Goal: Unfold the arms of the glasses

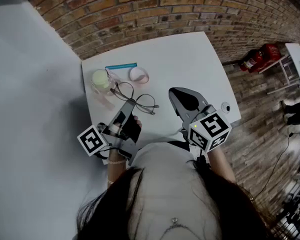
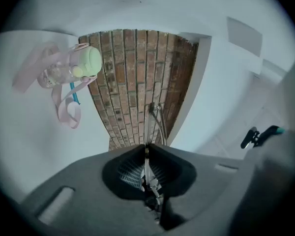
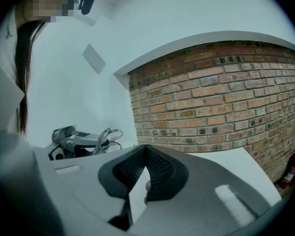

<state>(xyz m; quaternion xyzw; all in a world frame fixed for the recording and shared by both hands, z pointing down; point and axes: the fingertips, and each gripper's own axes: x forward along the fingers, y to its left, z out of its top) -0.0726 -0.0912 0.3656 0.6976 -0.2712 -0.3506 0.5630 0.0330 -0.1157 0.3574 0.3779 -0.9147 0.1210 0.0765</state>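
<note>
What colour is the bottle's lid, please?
The lid is pale green, clearest in the left gripper view.

The glasses (image 1: 135, 99) are a thin, dark wire-framed pair with two round, clear lenses. They sit left of centre over the white table (image 1: 190, 59), raised off its surface. The left gripper (image 1: 130, 104) holds them, its jaws pressed together on the metal at the near side of the frame. From the head view the frame lies tilted, one lens far and to the left, the other nearer and to the right. A slim wire piece juts to the right from the nearer lens. In the left gripper view the glasses (image 2: 155, 123) appear edge-on, rising straight away from the closed jaws. It is unclear whether both arms are folded.
</note>
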